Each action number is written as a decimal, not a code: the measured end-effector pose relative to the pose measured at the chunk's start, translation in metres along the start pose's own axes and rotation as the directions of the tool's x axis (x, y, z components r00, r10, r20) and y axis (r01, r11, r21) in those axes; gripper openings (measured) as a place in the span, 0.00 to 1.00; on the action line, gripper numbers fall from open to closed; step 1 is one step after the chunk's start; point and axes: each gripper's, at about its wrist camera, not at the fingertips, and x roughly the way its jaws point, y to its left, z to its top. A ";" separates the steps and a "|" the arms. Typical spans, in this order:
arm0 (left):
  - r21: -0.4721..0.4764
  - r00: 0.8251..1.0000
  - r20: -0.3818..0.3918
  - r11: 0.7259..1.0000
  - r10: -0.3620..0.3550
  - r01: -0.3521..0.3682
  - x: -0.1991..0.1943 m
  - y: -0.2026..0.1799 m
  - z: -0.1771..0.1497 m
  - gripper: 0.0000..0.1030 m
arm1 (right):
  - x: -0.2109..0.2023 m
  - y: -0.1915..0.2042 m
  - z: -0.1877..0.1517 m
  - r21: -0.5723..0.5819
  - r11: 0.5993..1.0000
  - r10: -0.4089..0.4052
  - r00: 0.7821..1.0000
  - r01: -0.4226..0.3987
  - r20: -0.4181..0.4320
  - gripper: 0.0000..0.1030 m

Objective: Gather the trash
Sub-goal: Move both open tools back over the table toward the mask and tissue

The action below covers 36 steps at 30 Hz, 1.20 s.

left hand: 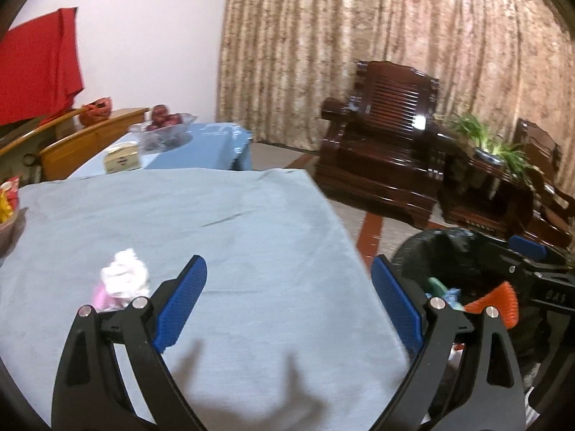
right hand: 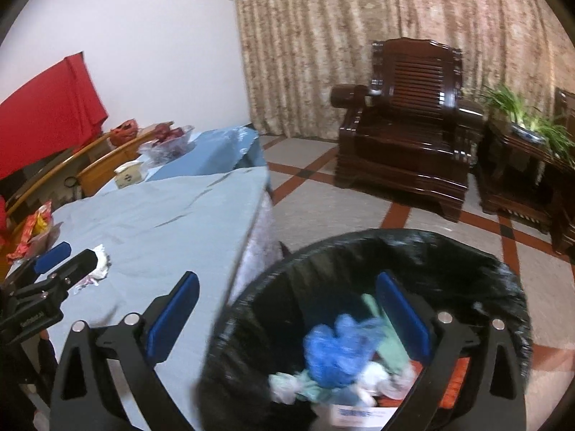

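Hanging over the trash bin (right hand: 359,269), the right gripper (right hand: 287,319) has its two blue fingers (right hand: 176,319) wide apart, and nothing is between them. The bin stands on the floor just beside the right edge of the table (right hand: 172,222). It has a black bag in it. Inside the bag sit a blue plastic bag (right hand: 330,348), some green paper (right hand: 384,337), white crumpled bits (right hand: 373,380) and something orange (right hand: 456,377) at the side.

The left gripper (left hand: 289,300) is above the near part of the table (left hand: 251,222). Its blue fingers (left hand: 183,305) are wide apart too, and they hold nothing. A crumpled white tissue (left hand: 124,278) with a bit of pink lies on the blue cloth, just left of the left finger. It is near the finger, but I cannot tell if they touch.

At the far left edge of the table is a red and yellow snack bag (right hand: 36,226).

Farther back, another table holds a small cream box (left hand: 122,158) and a clear bowl (left hand: 161,131) with red fruit in it. Past the bin are a dark wooden armchair (right hand: 406,125) and a green plant (right hand: 528,122) in a dish. A curtain (right hand: 359,36) hangs at the back.
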 end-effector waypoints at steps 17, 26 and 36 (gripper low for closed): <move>-0.070 0.971 -0.041 0.969 0.234 -0.237 -0.007 0.147 -0.013 0.86 | 0.064 0.122 0.005 -0.108 0.984 0.141 0.989 -0.145 -0.037 0.94; -0.095 0.954 -0.151 0.957 0.257 -0.273 0.020 0.195 -0.033 0.73 | 0.100 0.168 -0.003 -0.125 0.975 0.176 0.981 -0.186 -0.082 0.94; -0.106 0.947 -0.218 0.959 0.237 -0.264 0.044 0.211 -0.049 0.53 | 0.120 0.192 -0.007 -0.137 0.970 0.188 0.976 -0.202 -0.113 0.94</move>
